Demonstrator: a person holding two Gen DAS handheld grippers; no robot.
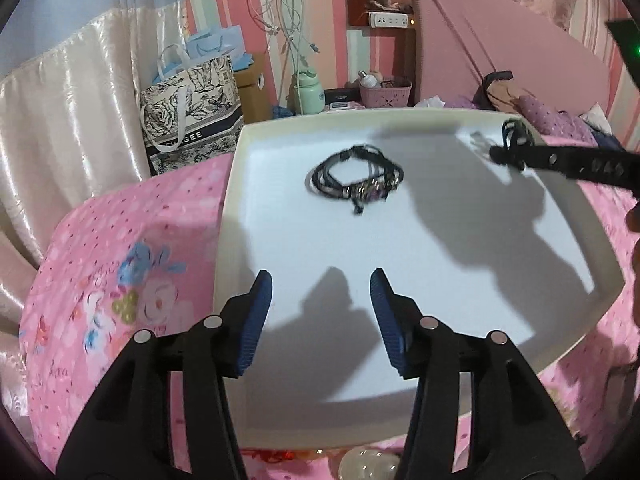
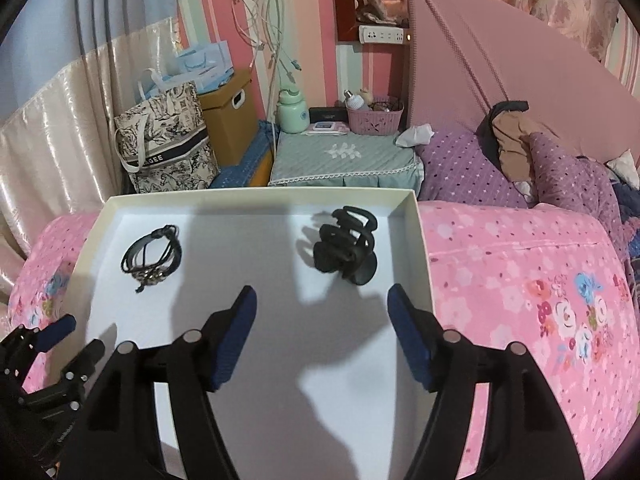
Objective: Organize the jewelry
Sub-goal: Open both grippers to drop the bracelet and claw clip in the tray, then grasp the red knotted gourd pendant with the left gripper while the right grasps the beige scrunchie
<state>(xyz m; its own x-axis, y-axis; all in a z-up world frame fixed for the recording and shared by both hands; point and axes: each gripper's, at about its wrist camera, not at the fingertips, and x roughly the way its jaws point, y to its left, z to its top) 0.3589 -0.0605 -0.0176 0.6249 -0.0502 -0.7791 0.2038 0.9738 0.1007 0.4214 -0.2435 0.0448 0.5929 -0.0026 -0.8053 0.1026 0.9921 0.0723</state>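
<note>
A shallow white tray [image 2: 420,240] lay on a bed with a pink flowered cover [image 2: 520,280]. Inside it, a black corded bracelet [image 2: 152,256] rested toward the left and a black hair claw [image 2: 346,246] toward the right, well apart. The left hand-held gripper [image 1: 321,280] hung over the tray's near part, jaws spread and empty. The right hand-held gripper [image 2: 322,294] stood just short of the hair claw, jaws likewise spread, pinching nothing.

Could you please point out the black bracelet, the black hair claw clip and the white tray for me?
black bracelet [image 2: 151,254]: right wrist view, on its cords.
black hair claw clip [image 2: 345,250]: right wrist view, on its body.
white tray [image 2: 256,193]: right wrist view, on its far rim.
</note>
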